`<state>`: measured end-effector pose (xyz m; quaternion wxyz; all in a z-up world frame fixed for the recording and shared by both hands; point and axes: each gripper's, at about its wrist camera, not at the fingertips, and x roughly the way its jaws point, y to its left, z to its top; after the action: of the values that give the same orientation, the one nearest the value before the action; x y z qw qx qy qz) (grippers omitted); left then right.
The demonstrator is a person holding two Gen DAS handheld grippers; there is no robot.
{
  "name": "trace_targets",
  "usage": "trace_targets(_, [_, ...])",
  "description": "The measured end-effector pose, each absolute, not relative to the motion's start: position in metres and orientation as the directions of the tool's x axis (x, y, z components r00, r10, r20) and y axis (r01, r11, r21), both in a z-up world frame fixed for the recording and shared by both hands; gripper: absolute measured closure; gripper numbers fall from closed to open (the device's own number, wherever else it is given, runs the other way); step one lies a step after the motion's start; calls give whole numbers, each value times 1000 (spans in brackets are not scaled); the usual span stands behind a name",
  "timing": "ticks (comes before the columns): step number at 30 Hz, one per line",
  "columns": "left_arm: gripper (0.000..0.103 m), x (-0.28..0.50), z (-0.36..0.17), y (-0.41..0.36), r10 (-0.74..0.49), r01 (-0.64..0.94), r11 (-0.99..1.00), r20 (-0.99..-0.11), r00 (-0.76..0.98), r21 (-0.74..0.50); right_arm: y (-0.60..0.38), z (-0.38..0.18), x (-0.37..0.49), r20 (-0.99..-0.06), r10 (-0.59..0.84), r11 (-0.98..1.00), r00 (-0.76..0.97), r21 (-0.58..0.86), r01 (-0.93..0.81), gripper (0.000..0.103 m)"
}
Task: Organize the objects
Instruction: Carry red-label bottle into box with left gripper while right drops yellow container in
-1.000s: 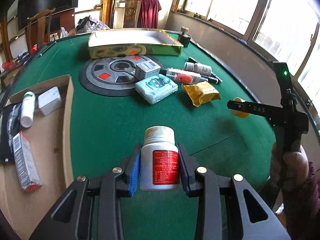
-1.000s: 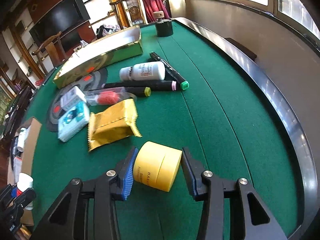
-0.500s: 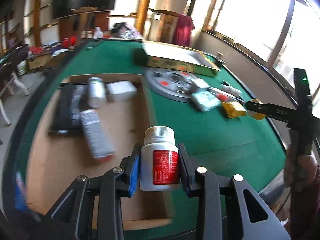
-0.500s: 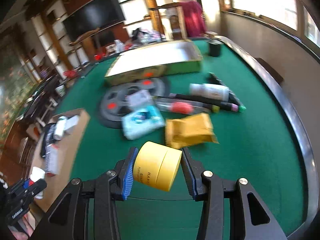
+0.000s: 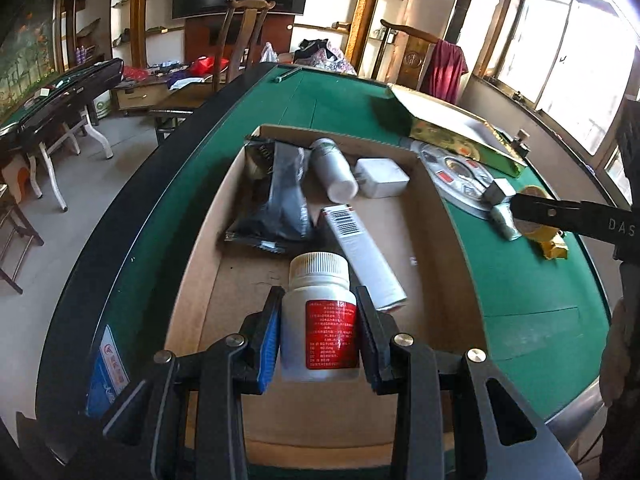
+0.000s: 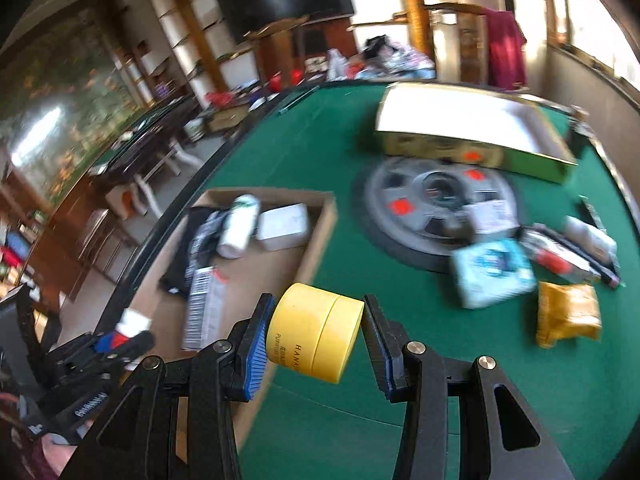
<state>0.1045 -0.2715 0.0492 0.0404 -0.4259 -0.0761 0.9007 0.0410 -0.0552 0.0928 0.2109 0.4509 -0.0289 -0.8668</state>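
Observation:
My left gripper [image 5: 318, 332] is shut on a white pill bottle [image 5: 319, 320] with a red label and holds it above the near end of the shallow cardboard box [image 5: 444, 280]. In the box lie a black packet [image 5: 276, 196], a white bottle [image 5: 334, 170], a white adapter [image 5: 382, 178] and a long grey carton [image 5: 366, 256]. My right gripper [image 6: 316, 336] is shut on a yellow round jar [image 6: 314, 338], held over the green table beside the box's right wall [image 6: 320, 240]. My left gripper [image 6: 120, 344] shows at the lower left of the right wrist view.
On the green table [image 6: 460, 340] lie a grey round disc [image 6: 436, 208], a gold-sided tray [image 6: 468, 136], a light blue tissue pack [image 6: 492, 276], a yellow snack packet [image 6: 568, 314], markers and a small bottle [image 6: 588, 236]. Chairs and other tables stand to the left.
Both grippers swung left with their loads. The left one now holds the pill bottle over the cardboard box; the right one has carried the yellow jar from the table's right side toward the box.

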Motion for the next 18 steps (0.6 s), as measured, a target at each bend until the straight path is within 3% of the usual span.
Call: trace_targets(18, [70,75,15,-291,151,28,-978,-795,-587,-207,-161,27,-24,-868,-352,-894,-350,201,400,55])
